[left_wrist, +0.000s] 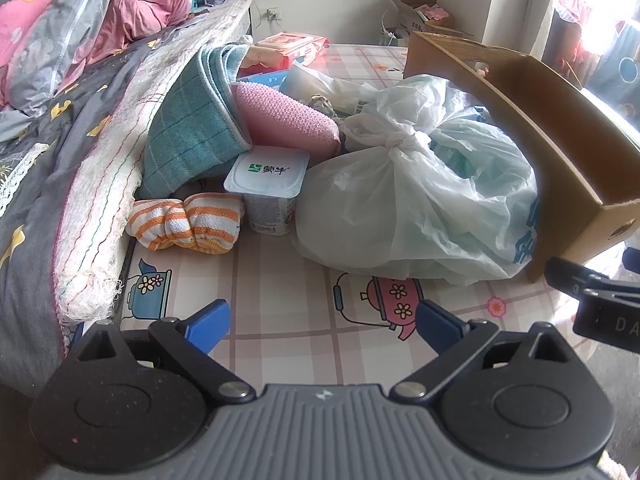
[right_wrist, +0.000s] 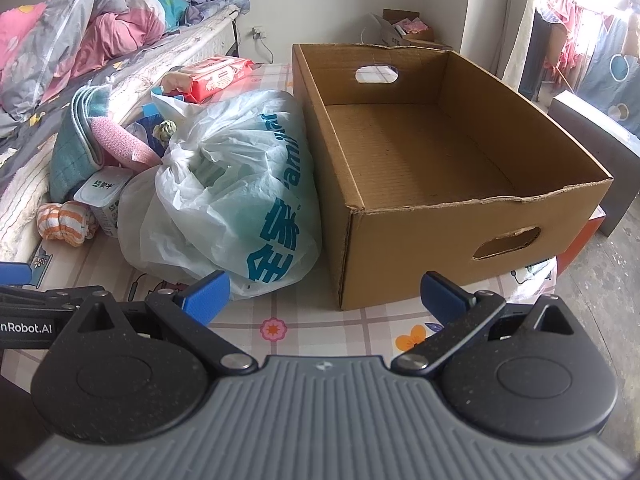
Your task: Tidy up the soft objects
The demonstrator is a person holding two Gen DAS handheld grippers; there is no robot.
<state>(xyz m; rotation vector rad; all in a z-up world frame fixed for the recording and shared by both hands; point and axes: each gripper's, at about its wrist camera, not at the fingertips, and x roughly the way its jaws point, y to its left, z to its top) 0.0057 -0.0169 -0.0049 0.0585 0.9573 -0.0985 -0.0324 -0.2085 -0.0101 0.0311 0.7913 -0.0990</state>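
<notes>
A lived-in bedroom at home: an unmade bed [left_wrist: 60,92] heaped with a pink quilt [right_wrist: 116,28] (rumpled, unfolded), laundry [right_wrist: 568,20] hanging by the bright window, household clutter alongside.

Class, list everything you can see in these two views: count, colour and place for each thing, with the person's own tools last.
Cardboard box: one, brown, empty, right of the bag.
Plastic bag: one, white with teal print, knotted, against the box.
Yogurt cup: one, white, left of the bag.
Striped cloth: one, orange and white, rolled, beside the cup.
Teal cloth: one, folded, leaning on the bed.
Pink roll: one, behind the cup.
Wipes pack: one, red, far back.
Bed: one, grey bedding, left.
Left gripper: one, blue-tipped, open.
Right gripper: one, blue-tipped, open.
</notes>
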